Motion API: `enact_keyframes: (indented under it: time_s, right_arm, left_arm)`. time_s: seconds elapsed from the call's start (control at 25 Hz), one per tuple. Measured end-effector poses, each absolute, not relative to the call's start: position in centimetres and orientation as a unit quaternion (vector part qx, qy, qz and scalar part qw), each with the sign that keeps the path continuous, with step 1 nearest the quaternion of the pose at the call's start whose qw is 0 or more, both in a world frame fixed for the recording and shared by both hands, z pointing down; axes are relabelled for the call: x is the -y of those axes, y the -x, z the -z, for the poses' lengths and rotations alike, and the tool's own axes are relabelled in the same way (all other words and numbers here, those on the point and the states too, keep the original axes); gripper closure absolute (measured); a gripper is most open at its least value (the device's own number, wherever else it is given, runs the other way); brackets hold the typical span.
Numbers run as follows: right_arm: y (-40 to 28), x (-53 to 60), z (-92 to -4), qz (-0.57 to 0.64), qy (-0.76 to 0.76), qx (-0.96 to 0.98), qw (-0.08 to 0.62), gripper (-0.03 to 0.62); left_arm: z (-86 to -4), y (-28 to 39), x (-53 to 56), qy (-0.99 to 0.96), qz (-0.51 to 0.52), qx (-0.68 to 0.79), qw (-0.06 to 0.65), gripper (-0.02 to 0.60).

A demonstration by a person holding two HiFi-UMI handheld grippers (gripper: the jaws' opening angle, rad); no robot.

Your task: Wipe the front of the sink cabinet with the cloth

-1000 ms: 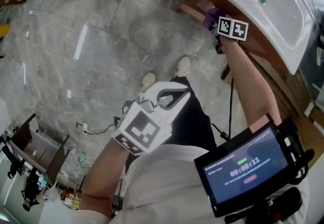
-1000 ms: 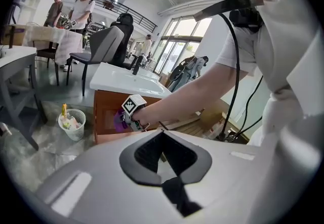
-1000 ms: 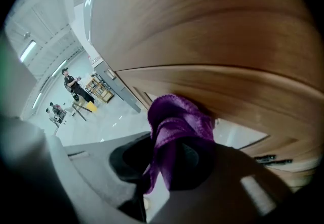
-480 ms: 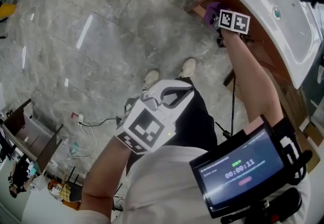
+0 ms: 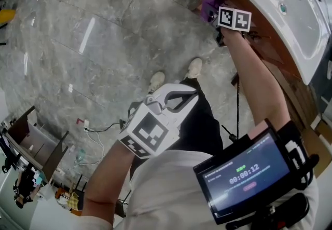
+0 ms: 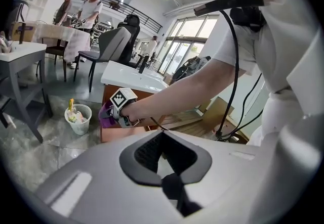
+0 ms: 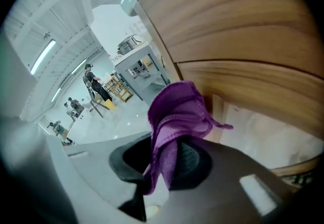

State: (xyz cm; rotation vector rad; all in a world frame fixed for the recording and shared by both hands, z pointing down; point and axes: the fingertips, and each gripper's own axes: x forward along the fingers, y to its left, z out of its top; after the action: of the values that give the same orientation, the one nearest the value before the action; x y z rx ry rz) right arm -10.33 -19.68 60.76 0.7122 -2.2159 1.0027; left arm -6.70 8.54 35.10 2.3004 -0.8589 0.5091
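right gripper (image 5: pixel 217 14), clamped on the purple cloth (image 5: pixel 208 7), slides farther along the cabinet front (image 5: pixel 275 60): wiping is under way. left gripper (image 5: pixel 179 100) is closed and empty.

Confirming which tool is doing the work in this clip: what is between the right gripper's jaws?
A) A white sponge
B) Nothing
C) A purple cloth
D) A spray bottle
C: in the right gripper view, the right gripper has its jaws closed on a bunched purple cloth, held up close to the wooden cabinet front.
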Motion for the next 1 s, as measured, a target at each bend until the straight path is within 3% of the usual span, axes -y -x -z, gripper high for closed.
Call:
enact_keyframes:
  time_s: [0.4,1.0]
  right_arm:
    - [-0.5,13.9,-58.9,-0.416,-0.332,0.807,0.255,0.513]
    - [-32.0,7.4,-60.3,-0.442,-0.524,0.688,0.239,0.513]
  left_arm:
    - [-33.6,2.9,-8.8,-0.907,-0.215,0.228,0.281,0.575]
    - [-32.4,-11.1,-7.0,-0.939,-0.240,0.060,0.240,0.575]
